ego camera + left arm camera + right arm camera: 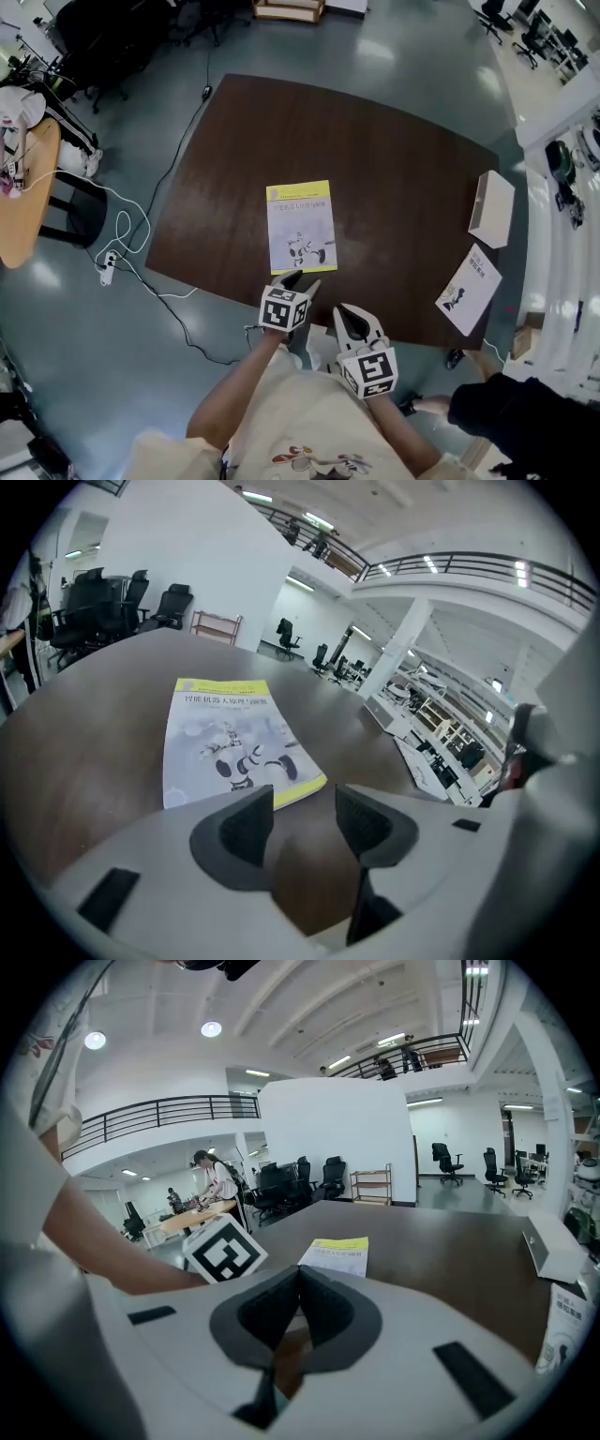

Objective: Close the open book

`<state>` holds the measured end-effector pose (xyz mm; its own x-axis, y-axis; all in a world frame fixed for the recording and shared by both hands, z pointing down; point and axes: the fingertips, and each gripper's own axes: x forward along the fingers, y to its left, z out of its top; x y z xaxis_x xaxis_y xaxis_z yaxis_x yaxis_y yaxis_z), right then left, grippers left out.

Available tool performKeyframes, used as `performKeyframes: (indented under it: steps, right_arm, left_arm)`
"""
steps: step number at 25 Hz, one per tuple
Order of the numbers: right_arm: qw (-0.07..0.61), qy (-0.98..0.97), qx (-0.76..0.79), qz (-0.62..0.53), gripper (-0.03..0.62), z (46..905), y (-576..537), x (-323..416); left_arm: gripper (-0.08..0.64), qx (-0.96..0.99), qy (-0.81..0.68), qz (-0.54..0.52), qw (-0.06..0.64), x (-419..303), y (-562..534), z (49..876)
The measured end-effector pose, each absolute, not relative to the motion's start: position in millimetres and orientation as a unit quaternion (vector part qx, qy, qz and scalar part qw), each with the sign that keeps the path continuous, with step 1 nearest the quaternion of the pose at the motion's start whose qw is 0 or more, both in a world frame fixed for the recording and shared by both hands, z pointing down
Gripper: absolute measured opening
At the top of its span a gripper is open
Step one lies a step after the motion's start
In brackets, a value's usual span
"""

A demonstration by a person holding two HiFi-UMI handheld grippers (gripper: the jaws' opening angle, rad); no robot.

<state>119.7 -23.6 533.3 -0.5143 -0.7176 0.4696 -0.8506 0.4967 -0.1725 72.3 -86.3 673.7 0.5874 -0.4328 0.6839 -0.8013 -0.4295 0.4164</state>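
Book (301, 227) is seen lying shut, cover up, at the centre of the table (394, 155). Left gripper (298, 280), jaws apart and empty, is held at its lower edge, so the cover could perhaps be snagged open or pushed askew; the right gripper (352, 321) is closed on nothing.

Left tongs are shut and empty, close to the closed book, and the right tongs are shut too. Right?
No: the left tongs stand open, with nothing between them; the left gripper view shows it. The book does lie closed just ahead, and the right tongs are shut.
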Motion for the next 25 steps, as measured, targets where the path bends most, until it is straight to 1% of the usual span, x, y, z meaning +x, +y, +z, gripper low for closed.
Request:
performKeyframes:
  steps: [2,5,6,7,9,15,18,22,25]
  right_arm:
    - [0.170,-0.850,0.461,0.189,0.005,530,-23,117]
    - [0.165,-0.853,0.461,0.179,0.005,524,-24,115]
    - [0.164,-0.854,0.462,0.176,0.006,522,-24,114]
    - [0.162,-0.855,0.462,0.173,0.005,520,-24,113]
    - [0.157,-0.856,0.463,0.169,0.005,515,-22,109]
    - [0.136,-0.861,0.459,0.175,0.005,504,-16,87]
    - [0.130,-0.866,0.453,0.167,0.005,497,-11,73]
    - [0.138,-0.871,0.452,0.137,0.005,488,-4,58]
    - [0.141,-0.871,0.451,0.134,0.005,485,2,55]
  left_arm:
    - [0.210,0.818,-0.385,0.229,0.362,67,-78,650]
    - [0.159,0.825,-0.404,0.204,0.338,54,-66,610]
    - [0.123,0.826,-0.412,0.197,0.330,50,-62,597]
    - [0.070,0.828,-0.419,0.190,0.320,45,-57,584]
    - [0.005,0.831,-0.435,0.178,0.299,35,-46,560]
    - [0.005,0.815,-0.497,0.171,0.242,-2,-14,510]
    - [0.005,0.812,-0.504,0.165,0.242,-6,5,499]
    - [0.005,0.814,-0.507,0.160,0.234,-13,16,491]
    - [0.005,0.815,-0.510,0.156,0.228,-16,19,484]
